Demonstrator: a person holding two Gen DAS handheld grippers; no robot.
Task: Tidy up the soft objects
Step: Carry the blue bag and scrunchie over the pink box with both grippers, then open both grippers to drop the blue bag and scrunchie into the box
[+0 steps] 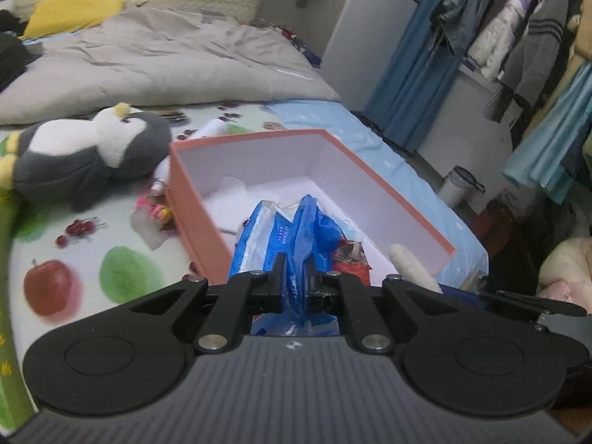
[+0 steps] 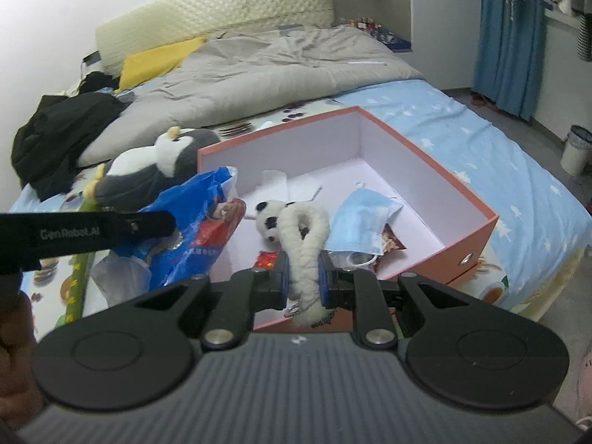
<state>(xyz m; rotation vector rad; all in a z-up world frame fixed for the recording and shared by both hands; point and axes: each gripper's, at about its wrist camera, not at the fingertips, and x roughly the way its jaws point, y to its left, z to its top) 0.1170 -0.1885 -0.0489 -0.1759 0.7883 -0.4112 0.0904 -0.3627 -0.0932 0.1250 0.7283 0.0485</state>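
An open orange box [image 1: 192, 199] [image 2: 477, 229] with a white inside sits on the bed. My left gripper [image 1: 296, 277] is shut on a blue plastic bag [image 1: 285, 233] and holds it over the box's near-left corner; the bag also shows in the right wrist view [image 2: 192, 218]. My right gripper [image 2: 303, 273] is shut on a white fluffy loop [image 2: 307, 233] at the box's near edge; its tip shows in the left wrist view [image 1: 410, 262]. Inside the box lie a small panda plush [image 2: 268, 218], a blue face mask [image 2: 366, 218] and red wrappers [image 2: 266, 259]. A grey-white penguin plush [image 1: 88, 148] [image 2: 148, 170] lies left of the box.
A grey duvet [image 2: 281, 70], a yellow pillow [image 2: 155, 59] and black clothes [image 2: 59, 129] lie further up the bed. Small toys [image 1: 155, 214] lie by the box's left wall. A white bin [image 2: 575, 151] and blue curtain [image 2: 507, 37] stand to the right.
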